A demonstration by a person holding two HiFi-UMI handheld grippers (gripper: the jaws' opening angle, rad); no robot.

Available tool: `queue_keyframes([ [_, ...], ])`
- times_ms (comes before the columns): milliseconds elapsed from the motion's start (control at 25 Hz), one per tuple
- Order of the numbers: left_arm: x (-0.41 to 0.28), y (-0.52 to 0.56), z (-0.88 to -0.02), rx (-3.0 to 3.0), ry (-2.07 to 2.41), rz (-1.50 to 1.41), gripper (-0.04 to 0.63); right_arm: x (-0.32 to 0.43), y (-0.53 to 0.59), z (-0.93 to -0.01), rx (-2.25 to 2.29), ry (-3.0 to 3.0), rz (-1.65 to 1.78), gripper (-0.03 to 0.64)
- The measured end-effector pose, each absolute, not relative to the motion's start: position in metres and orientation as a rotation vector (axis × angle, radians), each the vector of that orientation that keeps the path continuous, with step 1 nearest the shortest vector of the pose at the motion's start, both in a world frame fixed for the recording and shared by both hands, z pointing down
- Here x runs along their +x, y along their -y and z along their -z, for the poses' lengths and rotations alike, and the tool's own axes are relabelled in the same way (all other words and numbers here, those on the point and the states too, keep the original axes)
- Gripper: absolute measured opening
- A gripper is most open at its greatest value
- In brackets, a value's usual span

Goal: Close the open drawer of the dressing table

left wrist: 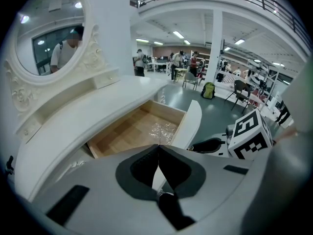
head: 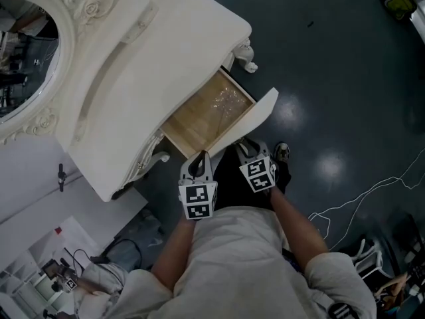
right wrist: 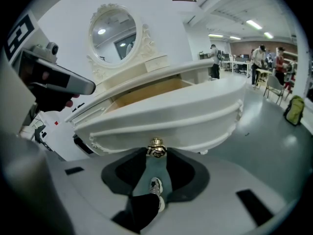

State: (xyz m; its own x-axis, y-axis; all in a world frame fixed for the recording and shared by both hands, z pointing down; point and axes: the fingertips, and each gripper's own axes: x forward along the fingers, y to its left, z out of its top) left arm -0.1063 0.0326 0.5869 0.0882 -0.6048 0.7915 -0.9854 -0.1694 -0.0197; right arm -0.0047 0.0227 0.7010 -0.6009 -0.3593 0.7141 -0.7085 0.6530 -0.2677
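The white dressing table (head: 166, 52) with an oval mirror (head: 20, 52) stands at the upper left. Its drawer (head: 206, 115) is pulled out, showing a wooden bottom (left wrist: 137, 129). The curved white drawer front (head: 262, 111) faces me. My right gripper (head: 244, 146) is at that front (right wrist: 171, 116), its jaws closed on the brass drawer knob (right wrist: 156, 148). My left gripper (head: 198, 161) hovers by the drawer's near corner, shut with nothing in it (left wrist: 158, 148); the front's top rim (left wrist: 188, 124) shows just beyond its tips.
A crumpled clear plastic sheet (head: 226, 100) lies inside the drawer. My shoe (head: 282, 153) is on the dark floor under the drawer front. White cables (head: 358, 198) trail at the right. A green bag (head: 400, 0) sits far back. People and chairs are in the hall behind.
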Motion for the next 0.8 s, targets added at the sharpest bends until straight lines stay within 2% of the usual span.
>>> queue_keyframes([
  [800,-0.13,-0.019,-0.588,1.864,1.545,-0.888,0.008,-0.023,-0.007,-0.701,0.857,2.236,-0.703,0.138],
])
